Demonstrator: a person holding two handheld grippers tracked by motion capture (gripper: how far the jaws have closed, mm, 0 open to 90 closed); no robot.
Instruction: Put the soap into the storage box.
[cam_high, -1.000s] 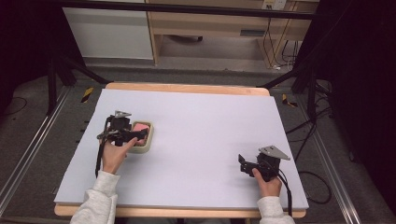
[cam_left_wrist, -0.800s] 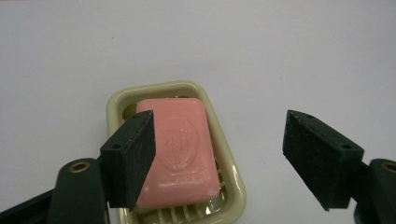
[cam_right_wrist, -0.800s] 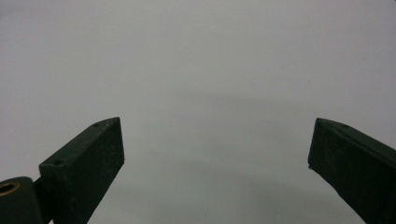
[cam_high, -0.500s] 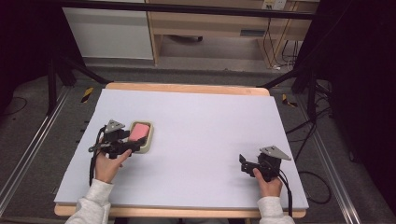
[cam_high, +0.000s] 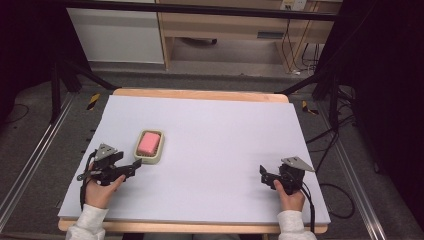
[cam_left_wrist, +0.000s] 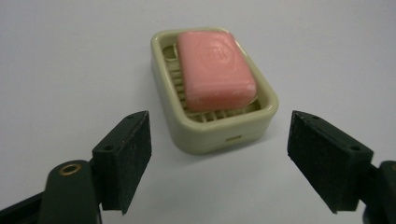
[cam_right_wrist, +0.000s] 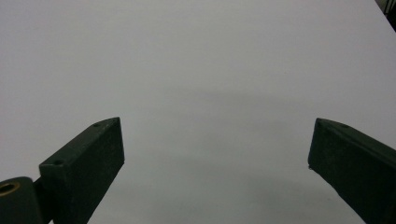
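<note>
High view: a white surface (cam_high: 210, 150) with a wooden edge carries a pale green soap dish (cam_high: 149, 147), which holds a pink bar of soap (cam_high: 148, 143). The dish lies left of centre, roughly at 9 o'clock on the surface. The left gripper (cam_high: 131, 167) rests near the front left corner, held by the left hand (cam_high: 100, 187); the dish lies at about 1 o'clock from it, near but apart. The right gripper (cam_high: 262, 173) sits near the front right corner, at about 4 o'clock on the surface, held by the right hand (cam_high: 289, 196), well apart from the dish.

Left gripper view: the fingers (cam_left_wrist: 126, 158) of the left gripper (cam_left_wrist: 219, 161) are released, spread wider than the soap dish (cam_left_wrist: 219, 133), and hold nothing. The dish stands beyond the fingertips at 12 o'clock, untouched. The soap (cam_left_wrist: 215, 70) lies flat on the ribbed tray, with a faint embossed mark on its top.

Right gripper view: the fingers (cam_right_wrist: 88, 172) of the right gripper (cam_right_wrist: 215, 168) are released and wide apart over the bare surface (cam_right_wrist: 201, 70), grasping nothing.
</note>
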